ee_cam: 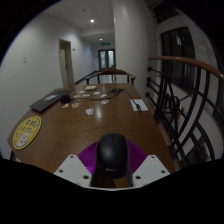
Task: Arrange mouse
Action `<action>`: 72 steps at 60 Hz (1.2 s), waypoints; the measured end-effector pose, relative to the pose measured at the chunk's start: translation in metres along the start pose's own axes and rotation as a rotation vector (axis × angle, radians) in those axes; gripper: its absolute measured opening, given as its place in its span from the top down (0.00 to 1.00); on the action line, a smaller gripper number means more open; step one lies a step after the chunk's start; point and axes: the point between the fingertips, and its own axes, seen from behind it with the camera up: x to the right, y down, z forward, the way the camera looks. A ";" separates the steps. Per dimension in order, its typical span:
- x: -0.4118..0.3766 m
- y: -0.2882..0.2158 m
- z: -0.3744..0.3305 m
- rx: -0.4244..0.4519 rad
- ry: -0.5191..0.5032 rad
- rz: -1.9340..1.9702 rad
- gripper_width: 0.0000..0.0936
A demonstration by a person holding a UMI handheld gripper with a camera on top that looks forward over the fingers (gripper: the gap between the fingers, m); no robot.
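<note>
A black computer mouse (111, 155) sits between my gripper's (111, 172) two fingers, its rounded back towards the camera. The purple pads (90, 155) press against both of its sides, so the gripper is shut on it. The mouse is over the near edge of a brown wooden table (90, 125). Its underside and any contact with the tabletop are hidden.
A round yellow mat (27, 130) lies at the near left of the table. A dark laptop (45, 101) is further back on the left. Papers (86, 97) and a white sheet (139, 103) lie towards the far end. A chair (105, 75) stands beyond, and a stair railing (185, 95) runs along the right.
</note>
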 end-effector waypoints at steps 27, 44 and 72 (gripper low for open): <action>-0.225 -0.183 -0.100 0.323 -0.075 0.085 0.60; -0.380 -0.046 0.000 0.047 -0.128 -0.077 0.60; -0.375 -0.015 -0.022 -0.040 -0.317 -0.168 0.10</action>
